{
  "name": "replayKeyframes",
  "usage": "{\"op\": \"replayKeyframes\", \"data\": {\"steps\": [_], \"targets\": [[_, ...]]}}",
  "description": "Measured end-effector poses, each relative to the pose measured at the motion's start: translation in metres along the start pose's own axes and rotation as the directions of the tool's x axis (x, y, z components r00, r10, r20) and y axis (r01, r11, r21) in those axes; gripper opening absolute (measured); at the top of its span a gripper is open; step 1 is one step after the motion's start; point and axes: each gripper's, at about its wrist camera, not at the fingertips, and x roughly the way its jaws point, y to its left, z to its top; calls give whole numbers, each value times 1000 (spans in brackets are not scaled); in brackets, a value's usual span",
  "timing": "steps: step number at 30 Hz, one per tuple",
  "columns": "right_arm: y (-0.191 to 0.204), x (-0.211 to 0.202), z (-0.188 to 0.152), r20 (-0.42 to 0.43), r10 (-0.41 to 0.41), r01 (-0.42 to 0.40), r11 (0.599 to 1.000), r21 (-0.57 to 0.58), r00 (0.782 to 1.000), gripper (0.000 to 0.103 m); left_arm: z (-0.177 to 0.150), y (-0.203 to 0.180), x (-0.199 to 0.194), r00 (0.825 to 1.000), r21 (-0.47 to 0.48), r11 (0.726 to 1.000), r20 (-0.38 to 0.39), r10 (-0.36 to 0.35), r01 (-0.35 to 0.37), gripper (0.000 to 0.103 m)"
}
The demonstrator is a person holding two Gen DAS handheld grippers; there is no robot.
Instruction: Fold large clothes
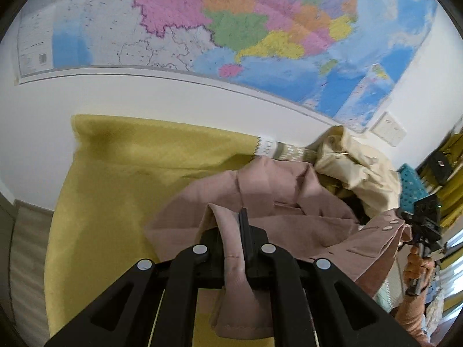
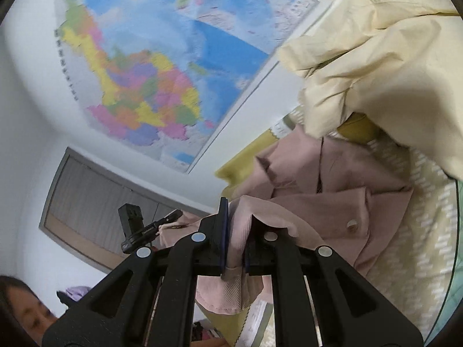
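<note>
A dusty pink coat [image 1: 277, 202] with buttons lies partly lifted over a yellow cloth-covered table [image 1: 121, 179]. My left gripper [image 1: 233, 231] is shut on a fold of the pink coat, which hangs down between its fingers. My right gripper [image 2: 235, 231] is shut on another edge of the pink coat [image 2: 332, 179]. The right gripper also shows in the left wrist view [image 1: 425, 225], held at the coat's far right end. The left gripper shows in the right wrist view [image 2: 136, 228] at the left.
A cream garment [image 1: 356, 162] lies crumpled beyond the pink coat, and shows large in the right wrist view [image 2: 376, 57]. A coloured wall map [image 1: 246, 23] hangs behind the table. A teal basket [image 1: 411, 185] stands at right. A window [image 2: 95, 208] is at left.
</note>
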Motion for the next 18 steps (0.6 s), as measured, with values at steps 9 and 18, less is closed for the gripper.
{"op": "replayKeyframes", "data": {"steps": [9,18], "targets": [[-46,40,33,-43,-133,137,987,86,990,19,36,21,74,991,-71,995,-116,58,-67,7],[-52,64,40,-53,-228,231,971,60,972,47,47,42,129,974,-119,988,-215,72,-100,10]]}}
